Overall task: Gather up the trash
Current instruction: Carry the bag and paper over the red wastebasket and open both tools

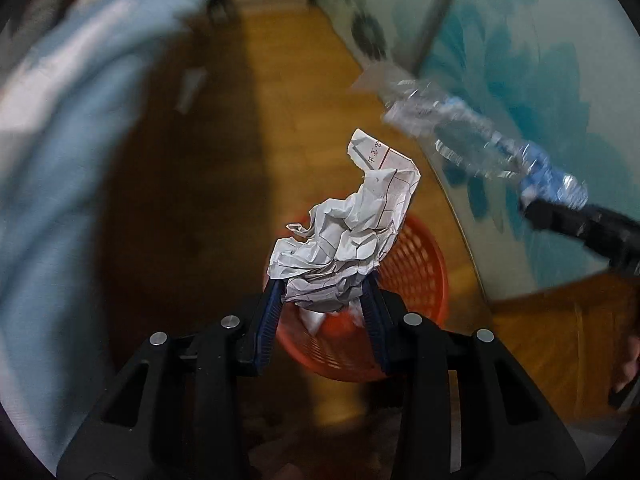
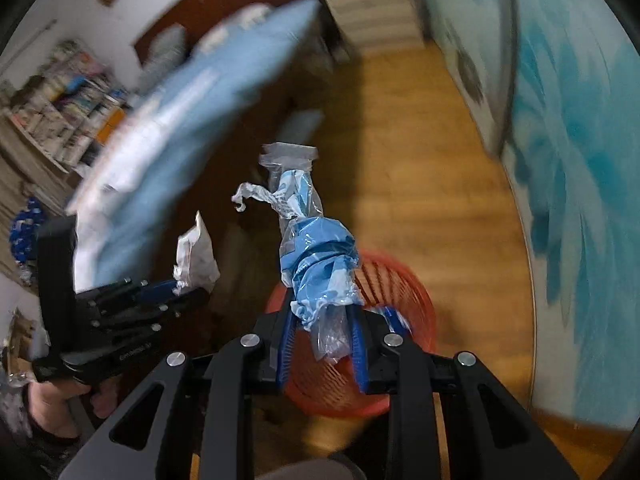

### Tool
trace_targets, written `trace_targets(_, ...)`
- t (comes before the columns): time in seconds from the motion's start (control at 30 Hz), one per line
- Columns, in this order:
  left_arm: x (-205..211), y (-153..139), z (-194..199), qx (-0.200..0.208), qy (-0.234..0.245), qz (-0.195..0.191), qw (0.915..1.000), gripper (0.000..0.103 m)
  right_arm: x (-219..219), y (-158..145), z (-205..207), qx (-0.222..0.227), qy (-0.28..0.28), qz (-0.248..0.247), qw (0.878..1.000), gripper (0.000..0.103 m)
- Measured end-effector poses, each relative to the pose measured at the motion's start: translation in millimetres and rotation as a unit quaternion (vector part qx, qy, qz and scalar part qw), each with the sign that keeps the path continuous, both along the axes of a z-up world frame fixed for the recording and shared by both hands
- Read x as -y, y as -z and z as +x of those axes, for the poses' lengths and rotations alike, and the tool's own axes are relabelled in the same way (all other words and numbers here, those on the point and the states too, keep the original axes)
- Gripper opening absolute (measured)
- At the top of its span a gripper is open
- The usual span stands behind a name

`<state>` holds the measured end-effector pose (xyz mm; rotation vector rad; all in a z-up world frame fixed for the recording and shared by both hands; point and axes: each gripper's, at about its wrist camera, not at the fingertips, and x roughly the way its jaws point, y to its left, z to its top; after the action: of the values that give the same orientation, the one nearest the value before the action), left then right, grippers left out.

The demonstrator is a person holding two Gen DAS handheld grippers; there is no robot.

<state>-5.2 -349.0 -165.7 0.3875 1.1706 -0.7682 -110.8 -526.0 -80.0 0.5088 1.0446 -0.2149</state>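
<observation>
- Firmly, the left gripper (image 1: 326, 308) has its blue fingers (image 1: 269, 320) pinching a crumpled paper (image 1: 340, 248); the wad sits between the pads and its loose end rises past the tips, showing ruled lines and some handwriting.
- Likewise, the right gripper (image 2: 322, 338) has its fingers (image 2: 286, 348) pinching a twisted wrapper (image 2: 316, 264) of clear and blue plastic, which sticks out well beyond the tips, with a short clear tail hanging back between the fingers.
- Just beyond and below both sets of fingers stands a red basket (image 1: 420, 272) with a lattice wall, its mouth open upward; something pale lies inside it, seen between the left fingers.
- Paper and wrapper both hang above the basket, apart from its rim.
- Seen from the right wrist, the left gripper (image 2: 176, 292) with its paper (image 2: 196, 256) lies off to the left of the fingers, a hand (image 2: 52, 404) on its grip.
- Seen from the left wrist, the right gripper (image 1: 532, 200) comes in from the right, blurred, wrapper (image 1: 472, 132) pointing away.
- Under the basket runs a wood floor (image 1: 288, 92).
- Left of the fingers is a blurred blue cloth (image 1: 68, 140); right of them a pale wall (image 1: 540, 60) with teal flowers.
- Far left, in the right wrist view, a shelf (image 2: 68, 100) holds stacked books.
</observation>
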Motion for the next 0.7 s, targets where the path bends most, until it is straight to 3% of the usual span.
trace_targets(0.07, 17, 33, -3, 0.02, 0.009, 0.055, 0.9983, 0.039, 6, 44, -10, -0.035, 0.021, 0.01, 0.999, 0.025)
trace_targets(0.27, 34, 94, -20, -0.01, 0.045, 0.112, 0.9926, 0.039, 1, 134, -18, -0.102, 0.026, 0.04, 0.994, 0.025)
trace_targets(0.5, 41, 102, -22, -0.015, 0.05, 0.122, 0.9911, 0.039, -5, 167, -6, -0.122, 0.024, 0.054, 0.991, 0.025)
trace_targets(0.7, 45, 94, -24, -0.006, 0.051, 0.111, 0.9925, 0.039, 1, 160, 2, -0.122, 0.024, 0.049, 0.991, 0.025)
